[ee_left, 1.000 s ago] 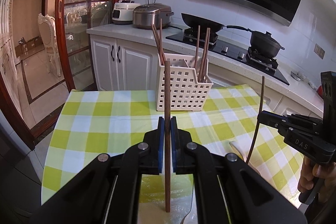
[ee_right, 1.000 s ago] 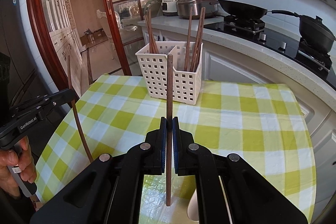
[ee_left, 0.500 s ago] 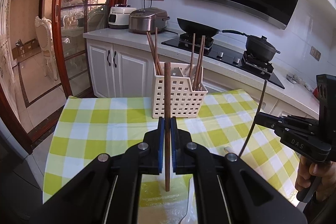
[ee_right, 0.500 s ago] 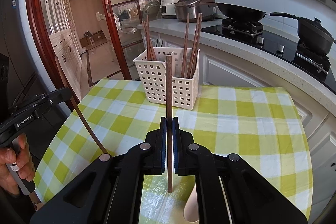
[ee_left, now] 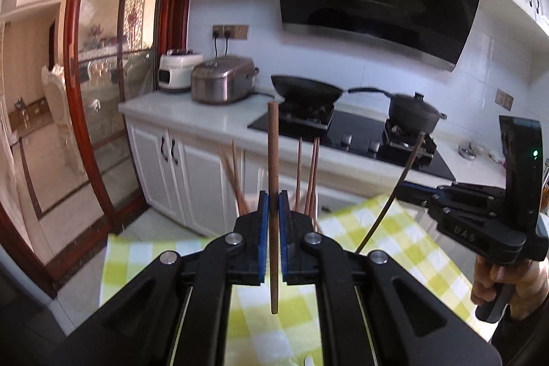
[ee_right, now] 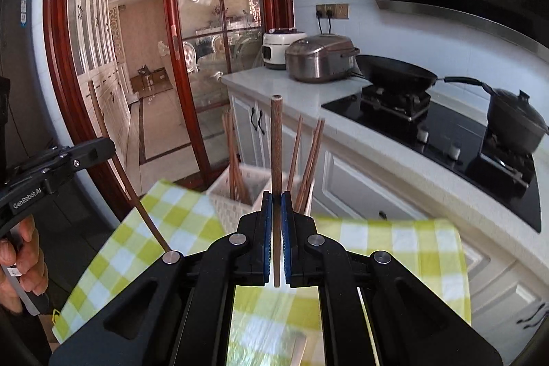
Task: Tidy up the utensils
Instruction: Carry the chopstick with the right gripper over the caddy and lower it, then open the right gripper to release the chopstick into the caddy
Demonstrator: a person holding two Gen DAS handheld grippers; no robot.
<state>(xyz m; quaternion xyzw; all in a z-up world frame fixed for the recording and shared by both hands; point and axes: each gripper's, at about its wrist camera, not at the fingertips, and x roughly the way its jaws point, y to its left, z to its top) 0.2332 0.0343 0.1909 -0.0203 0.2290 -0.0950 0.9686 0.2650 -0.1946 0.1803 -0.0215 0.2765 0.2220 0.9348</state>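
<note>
A: What has been changed over the last second?

B: Both grippers have been raised. A second ago each chopstick tip hung low over the checked tablecloth (ee_right: 377, 239), near the table; now both tips are held clear above it, and the white holder (ee_right: 233, 194) has dropped low in both views, largely hidden behind the jaws.

A: How are the grippers set?

B: The left gripper (ee_left: 273, 228) is pressed together on an upright chopstick (ee_left: 273, 160), pinched about midway along its length. The right gripper (ee_right: 276, 228) is likewise clamped on its own chopstick (ee_right: 276, 139). No change in either grip is seen.

A: Where are the utensils to be taken?

B: The holder stands at the far edge of the table, straight ahead of both grippers. Chopsticks are already stood in its left and right compartments (ee_right: 308, 156).

A: What is implied for the task?

B: The pick-up is judged complete for both sticks. Height appears to have been gained so that the lower tips can be carried over the rim and lowered in.
</note>
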